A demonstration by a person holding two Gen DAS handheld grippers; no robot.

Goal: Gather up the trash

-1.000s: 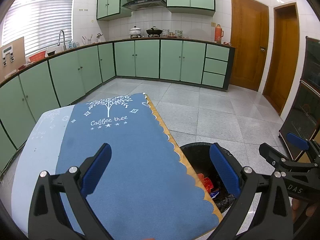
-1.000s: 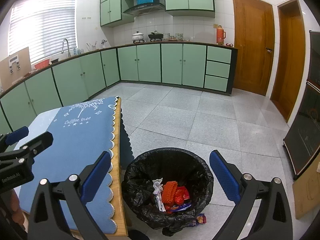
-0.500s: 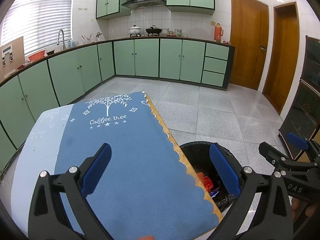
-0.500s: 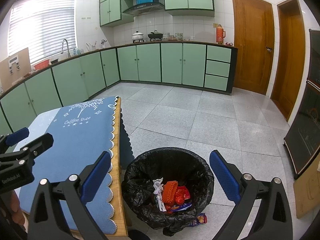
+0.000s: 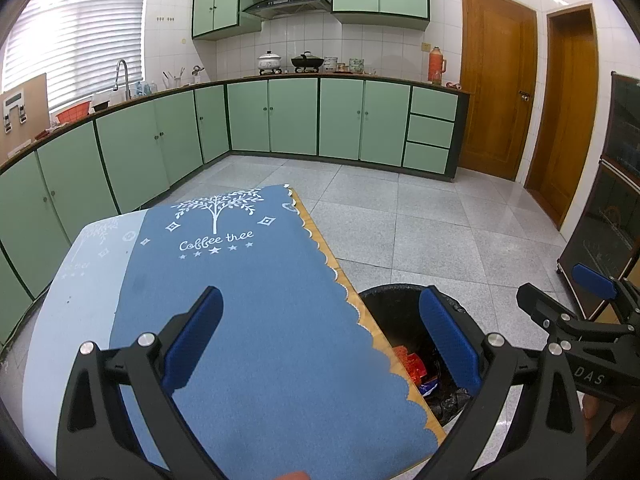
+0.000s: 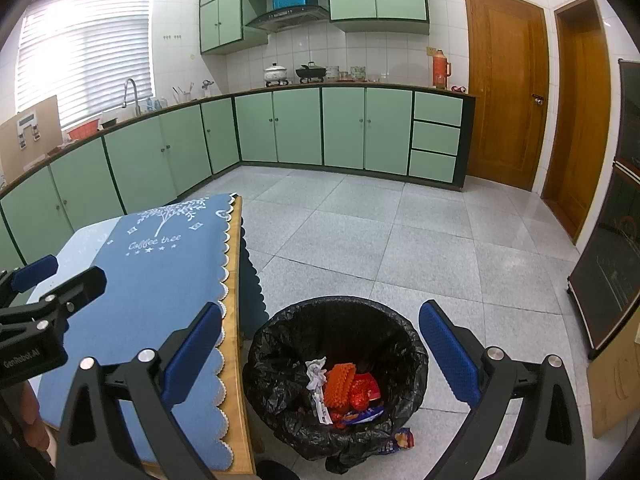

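Observation:
A bin lined with a black bag (image 6: 280, 376) stands on the floor right of the table; it holds red and orange wrappers (image 6: 348, 388) and a crumpled white paper (image 6: 315, 372). One wrapper (image 6: 402, 438) lies on the floor by the bin's base. My right gripper (image 6: 320, 346) hovers open above the bin, nothing between its blue pads. My left gripper (image 5: 320, 334) is open over the table's blue cloth (image 5: 248, 300), holding nothing. The bin (image 5: 394, 312) shows partly past the table edge in the left wrist view.
The blue "Coffee tree" cloth covers a wooden table (image 6: 234, 364). Green cabinets (image 6: 344, 128) run along the back and left walls. Two wooden doors (image 6: 504, 84) stand at the right. A dark cabinet (image 6: 608, 272) and cardboard (image 6: 612, 392) sit at far right. Grey tile floor (image 6: 400, 240) lies beyond.

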